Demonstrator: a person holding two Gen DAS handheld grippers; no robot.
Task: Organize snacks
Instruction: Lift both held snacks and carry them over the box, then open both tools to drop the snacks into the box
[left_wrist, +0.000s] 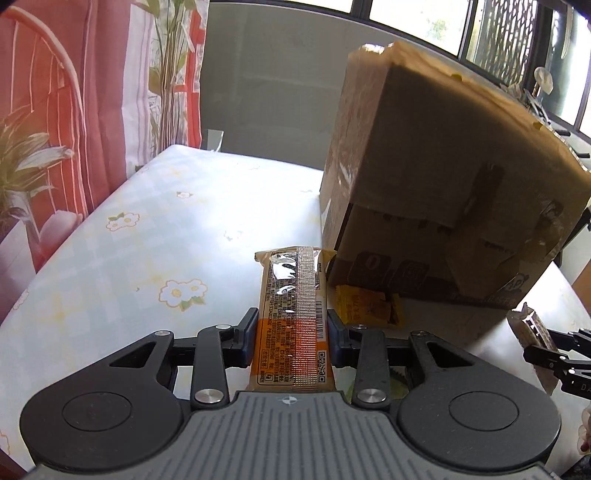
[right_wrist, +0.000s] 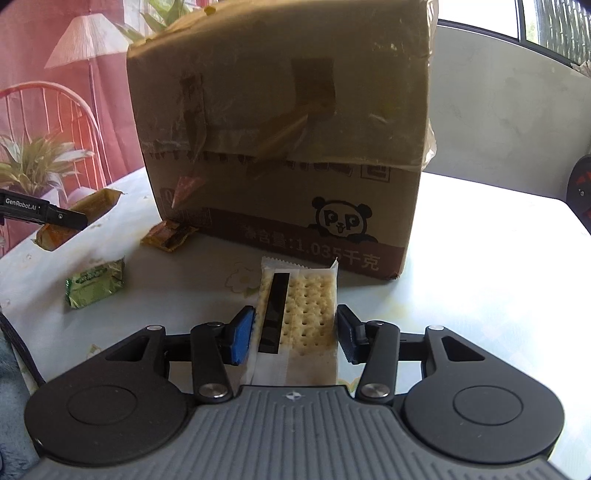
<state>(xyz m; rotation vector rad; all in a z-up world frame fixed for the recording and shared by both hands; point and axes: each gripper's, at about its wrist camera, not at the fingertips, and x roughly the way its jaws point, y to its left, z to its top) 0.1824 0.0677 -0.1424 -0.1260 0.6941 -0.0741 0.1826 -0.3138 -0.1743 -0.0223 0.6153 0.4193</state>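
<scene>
My left gripper (left_wrist: 291, 326) is shut on a long orange-and-tan snack bar (left_wrist: 291, 299), held above the table beside the cardboard box (left_wrist: 443, 177). My right gripper (right_wrist: 295, 328) is shut on a clear cracker packet (right_wrist: 301, 314), held in front of the box (right_wrist: 280, 122). In the right wrist view the left gripper (right_wrist: 79, 218) shows at the left edge with its bar (right_wrist: 94, 203). In the left wrist view the right gripper (left_wrist: 543, 354) shows at the right edge with its packet (left_wrist: 528, 325). The box's top is out of sight.
A small yellow packet (left_wrist: 364, 304) lies at the box's foot; it also shows in the right wrist view (right_wrist: 168, 236). A green packet (right_wrist: 94, 282) lies on the floral tablecloth (right_wrist: 480, 280). A red floral curtain (left_wrist: 55, 110) hangs to the left.
</scene>
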